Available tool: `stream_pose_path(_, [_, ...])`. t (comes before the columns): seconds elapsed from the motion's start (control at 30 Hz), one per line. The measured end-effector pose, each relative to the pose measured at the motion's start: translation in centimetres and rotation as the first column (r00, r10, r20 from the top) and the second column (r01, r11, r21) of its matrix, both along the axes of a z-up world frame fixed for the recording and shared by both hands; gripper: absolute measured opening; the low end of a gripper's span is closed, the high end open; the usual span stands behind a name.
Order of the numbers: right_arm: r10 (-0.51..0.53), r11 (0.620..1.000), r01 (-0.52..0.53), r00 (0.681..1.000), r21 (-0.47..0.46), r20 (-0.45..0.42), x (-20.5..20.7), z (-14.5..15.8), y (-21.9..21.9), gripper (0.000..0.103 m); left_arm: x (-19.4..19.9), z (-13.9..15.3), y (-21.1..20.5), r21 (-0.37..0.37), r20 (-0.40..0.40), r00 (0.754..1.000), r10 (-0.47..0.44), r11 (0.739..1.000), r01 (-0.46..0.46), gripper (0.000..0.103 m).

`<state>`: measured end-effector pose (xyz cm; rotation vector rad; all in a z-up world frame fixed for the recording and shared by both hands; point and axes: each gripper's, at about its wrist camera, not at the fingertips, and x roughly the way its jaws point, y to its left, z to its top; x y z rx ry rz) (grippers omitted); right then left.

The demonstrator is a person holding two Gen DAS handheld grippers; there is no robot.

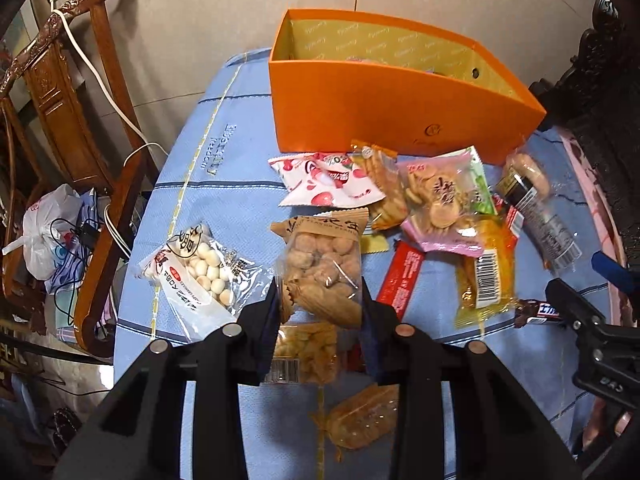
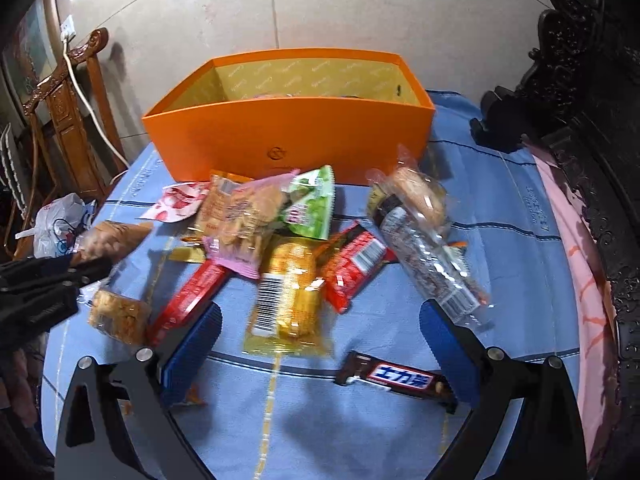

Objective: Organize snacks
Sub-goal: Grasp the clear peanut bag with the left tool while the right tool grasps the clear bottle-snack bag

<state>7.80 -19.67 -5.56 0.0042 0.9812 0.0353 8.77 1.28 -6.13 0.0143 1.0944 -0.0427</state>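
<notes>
Left wrist: left gripper [image 1: 320, 300] clamps peanut bag [image 1: 324, 264] (lifted).

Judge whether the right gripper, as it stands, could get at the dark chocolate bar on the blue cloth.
Probably yes. The right gripper stands open and empty, and the chocolate bar lies flat on the cloth between its fingers, with nothing on top. Only the yellow packet lies close beside it.

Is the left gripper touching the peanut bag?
Touching. The left wrist view shows the left gripper with both fingers pinching the peanut bag.
</notes>
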Motion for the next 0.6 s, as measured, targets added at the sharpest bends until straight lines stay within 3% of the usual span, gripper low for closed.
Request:
stream_pose_path(0.37, [-0.061, 0.992, 0.061, 0.998, -0.106, 0.0, 2.1, -2.0, -6.4, 0.1, 0.5, -0.6, -2.5, 0.015, -0.012, 1.0, -0.018, 1.0, 0.018, 0.034])
stream_pose_path(0.6, [-0.042, 0.987, 0.034, 0.998, -0.158, -0.044, 4.1, -4.3, -8.4, 0.1, 0.8, -0.7, -4.4, 0.027, -0.021, 1.0, -0.014, 1.0, 0.015, 0.035])
